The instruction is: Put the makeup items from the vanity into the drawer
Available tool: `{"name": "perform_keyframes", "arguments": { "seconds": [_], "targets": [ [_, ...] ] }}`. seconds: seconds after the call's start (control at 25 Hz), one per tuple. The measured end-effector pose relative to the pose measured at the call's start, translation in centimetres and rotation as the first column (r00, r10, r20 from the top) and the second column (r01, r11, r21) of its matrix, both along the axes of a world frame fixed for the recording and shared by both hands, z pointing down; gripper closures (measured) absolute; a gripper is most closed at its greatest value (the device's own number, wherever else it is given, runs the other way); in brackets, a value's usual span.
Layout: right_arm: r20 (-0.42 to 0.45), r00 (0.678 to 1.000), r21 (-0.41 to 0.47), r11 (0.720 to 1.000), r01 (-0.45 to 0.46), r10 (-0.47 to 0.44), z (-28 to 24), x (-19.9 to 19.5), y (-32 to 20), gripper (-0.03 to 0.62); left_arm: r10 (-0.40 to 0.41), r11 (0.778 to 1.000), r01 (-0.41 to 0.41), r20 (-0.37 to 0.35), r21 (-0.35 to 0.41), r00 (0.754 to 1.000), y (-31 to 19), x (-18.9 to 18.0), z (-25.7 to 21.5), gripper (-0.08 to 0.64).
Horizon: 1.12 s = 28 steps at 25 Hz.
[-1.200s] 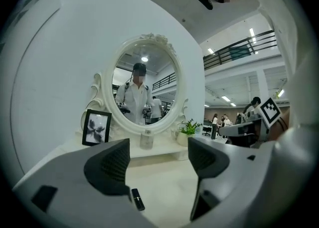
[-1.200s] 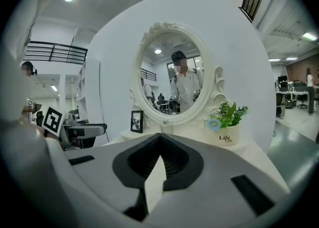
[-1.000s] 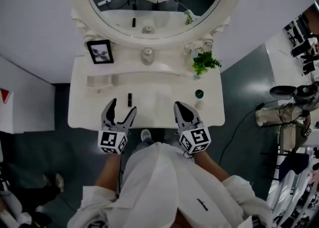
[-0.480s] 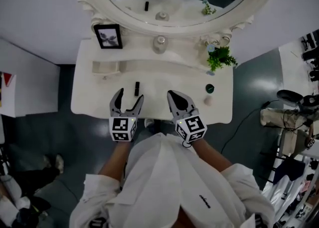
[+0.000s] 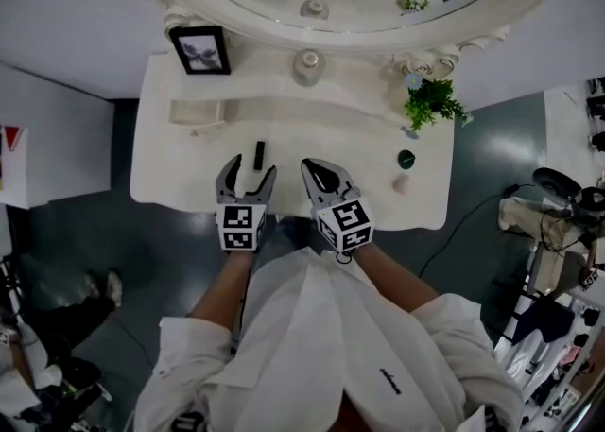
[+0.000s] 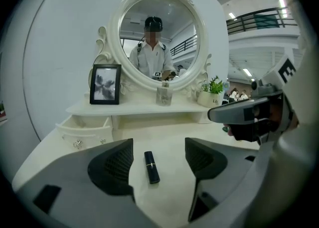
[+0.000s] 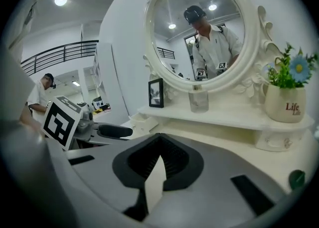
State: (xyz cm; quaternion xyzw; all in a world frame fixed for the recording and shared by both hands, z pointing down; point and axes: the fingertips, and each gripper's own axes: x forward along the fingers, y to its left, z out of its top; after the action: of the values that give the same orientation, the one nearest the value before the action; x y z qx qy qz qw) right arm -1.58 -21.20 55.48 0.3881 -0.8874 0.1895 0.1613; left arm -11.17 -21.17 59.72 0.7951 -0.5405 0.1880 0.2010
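Note:
A dark lipstick [image 5: 259, 153] [image 6: 151, 167] lies flat on the white vanity top [image 5: 331, 137]. My left gripper [image 5: 250, 171] [image 6: 159, 148] straddles it. The jaws are closing, the lipstick lies between them, and neither pad touches it. To its right my right gripper [image 5: 310, 168] [image 7: 158, 139] hovers over the front of the vanity, shut with nothing in it. The small drawer [image 5: 197, 112] [image 6: 84, 130] at the left stands pulled open. A green round item [image 5: 406, 159] [image 7: 297, 178] and a pale round one [image 5: 403, 184] sit at the right.
On the raised shelf stand a picture frame [image 5: 201, 49], a glass bottle [image 5: 307, 68] and a potted plant [image 5: 433, 99], under the round mirror [image 6: 157, 37]. The vanity's front edge is right beneath both grippers.
My left gripper has moved forward until its jaws flank the lipstick, and they have narrowed slightly. The right gripper has shifted left, closer to the left one.

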Motion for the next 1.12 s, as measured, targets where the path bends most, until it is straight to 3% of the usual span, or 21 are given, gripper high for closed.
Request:
{"name": "perform_keyframes", "arguments": {
  "seconds": [0.44, 1.12],
  "targets": [
    [-0.039, 0.999, -0.069, 0.997, 0.034, -0.036, 5.5, -1.2, -1.4, 0.574, 0.016, 0.996, -0.010, 0.079, -0.086, 0.997, -1.3, 0.1, 5.8, 0.247],
    [-0.056, 0.996, -0.146, 0.988, 0.054, -0.063, 9.7, -3.0, -1.5, 0.574, -0.022, 0.986, 0.038, 0.097, -0.165, 0.995, -2.4, 0.1, 9.1, 0.303]
  ]
}}
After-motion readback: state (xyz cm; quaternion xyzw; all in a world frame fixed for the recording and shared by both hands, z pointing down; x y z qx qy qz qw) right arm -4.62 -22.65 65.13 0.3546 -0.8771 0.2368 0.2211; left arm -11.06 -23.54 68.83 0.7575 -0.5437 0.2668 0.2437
